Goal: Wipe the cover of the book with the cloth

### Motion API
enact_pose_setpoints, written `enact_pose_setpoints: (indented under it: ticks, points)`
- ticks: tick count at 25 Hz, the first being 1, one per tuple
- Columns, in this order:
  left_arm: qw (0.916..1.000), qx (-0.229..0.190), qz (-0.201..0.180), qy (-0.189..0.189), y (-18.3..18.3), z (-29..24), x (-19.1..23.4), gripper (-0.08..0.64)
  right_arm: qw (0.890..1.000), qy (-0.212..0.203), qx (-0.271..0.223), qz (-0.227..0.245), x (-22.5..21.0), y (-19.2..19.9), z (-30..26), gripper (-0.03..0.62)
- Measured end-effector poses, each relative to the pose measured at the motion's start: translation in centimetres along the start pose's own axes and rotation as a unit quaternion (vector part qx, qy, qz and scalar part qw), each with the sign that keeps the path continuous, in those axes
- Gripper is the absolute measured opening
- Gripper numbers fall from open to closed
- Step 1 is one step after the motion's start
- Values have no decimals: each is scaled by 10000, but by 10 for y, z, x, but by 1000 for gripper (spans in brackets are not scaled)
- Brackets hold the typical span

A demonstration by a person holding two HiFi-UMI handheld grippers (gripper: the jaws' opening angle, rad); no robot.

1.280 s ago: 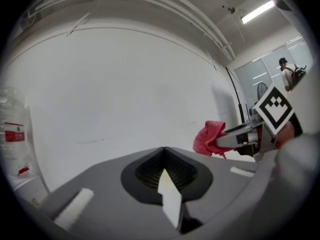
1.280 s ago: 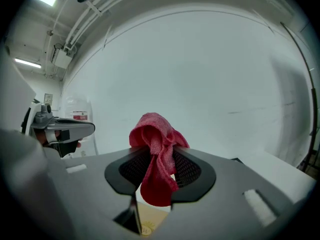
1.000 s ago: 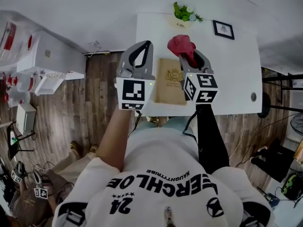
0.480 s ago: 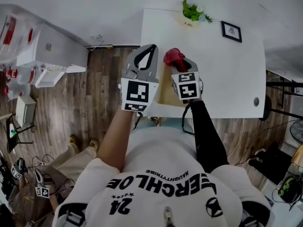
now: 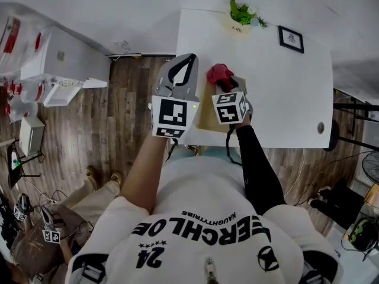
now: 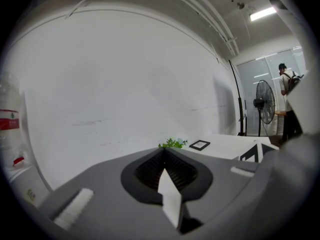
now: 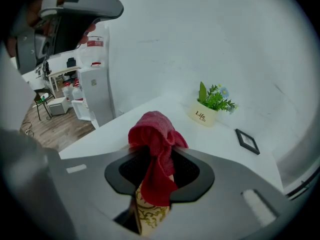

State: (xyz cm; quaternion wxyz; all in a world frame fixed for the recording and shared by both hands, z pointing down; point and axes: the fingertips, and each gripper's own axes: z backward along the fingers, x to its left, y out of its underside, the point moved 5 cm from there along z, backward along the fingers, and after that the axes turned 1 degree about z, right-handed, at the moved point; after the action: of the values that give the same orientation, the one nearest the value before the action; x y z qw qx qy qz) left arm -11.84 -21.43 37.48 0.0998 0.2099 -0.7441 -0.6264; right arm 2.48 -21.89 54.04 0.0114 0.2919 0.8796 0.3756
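Two tongs in play, only one busy.

Head view: the right tongs (image 5: 227,83) are clamped on the red cloth (image 5: 218,74) and sit right over the book (image 5: 206,112). The book lies by the desk's (image 5: 284,99) near edge, toward the near-left corner, with its long axis running near edge to far edge. The cloth bunch is over the book's far end, so I'd guess the wipe means dropping down and dragging back along that axis. The left tongs (image 5: 182,67) hang over the desk's left edge, just beside the book, so the right is clearly nearer. The shirt (image 5: 201,235) reads "NAUGHTYTRIBE" and "24".

Left gripper view: tips together, nothing in them. Past them there's just wall, plus a plant (image 6: 172,143) and a frame (image 6: 199,144) by the far edge.

Right gripper view: jaws pinched on the cloth, its tail draping down. The cover's gold ornament shows straight below through the gap. Can't tell if cloth touches cover. The pot (image 7: 202,115) says "Life".
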Motion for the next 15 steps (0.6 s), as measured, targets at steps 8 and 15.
enact_pose_setpoints:
  ticks: [8,15]
  points:
    - [10000,-23,-23,55,-4,-9,-11,57,9986,450,162,-206,-43,30,15,106]
    - [9999,-13,-67,120,-5,-11,-20,57,9942,951,357,-365,-78,57,29,106]
